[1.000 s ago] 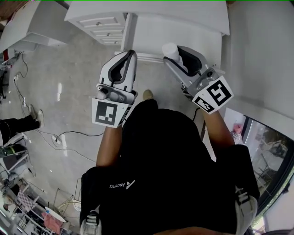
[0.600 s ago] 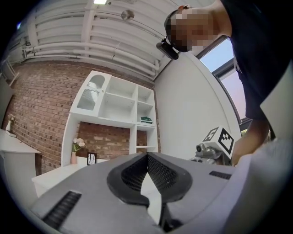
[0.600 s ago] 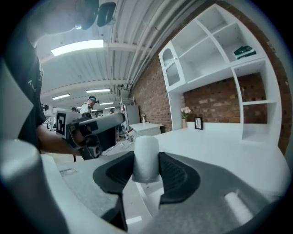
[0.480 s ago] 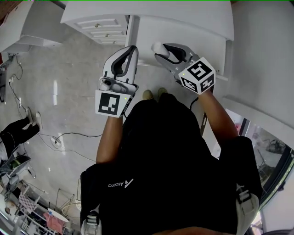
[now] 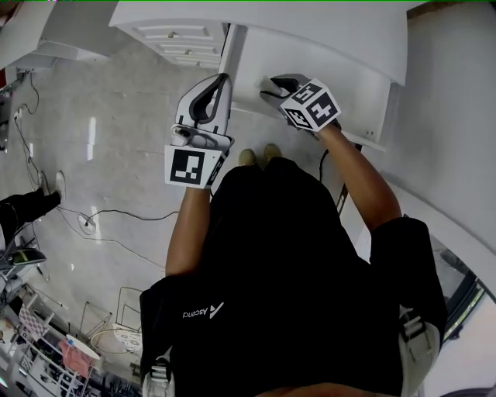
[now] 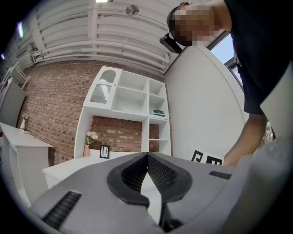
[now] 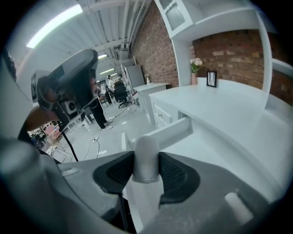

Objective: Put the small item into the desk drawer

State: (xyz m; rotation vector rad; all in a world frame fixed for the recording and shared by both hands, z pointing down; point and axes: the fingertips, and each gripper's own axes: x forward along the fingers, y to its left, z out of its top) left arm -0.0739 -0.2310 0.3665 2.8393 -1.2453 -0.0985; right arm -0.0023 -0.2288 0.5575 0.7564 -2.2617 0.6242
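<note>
The small item [image 5: 275,82] is a short white cylinder with a rounded top. My right gripper [image 5: 271,85] is shut on it, and it stands upright between the dark pads [image 7: 174,173] as the white cylinder [image 7: 145,157]. Below it lies the open white desk drawer [image 5: 341,101], whose side wall [image 7: 169,132] and pale inside show in the right gripper view. My left gripper [image 5: 219,84] hovers to the left of the drawer. Its jaws meet at the tips [image 6: 147,156] with nothing between them.
The white desk top [image 5: 310,19] runs along the far side, with a small white drawer unit [image 5: 174,39] to its left. A flower vase [image 7: 196,68] and a picture frame [image 7: 211,78] stand on the desk. Cables [image 5: 116,225] lie on the grey floor.
My right gripper has swung left and forward with the white cylinder, from beside the drawer to above it. The left gripper has hardly moved.
</note>
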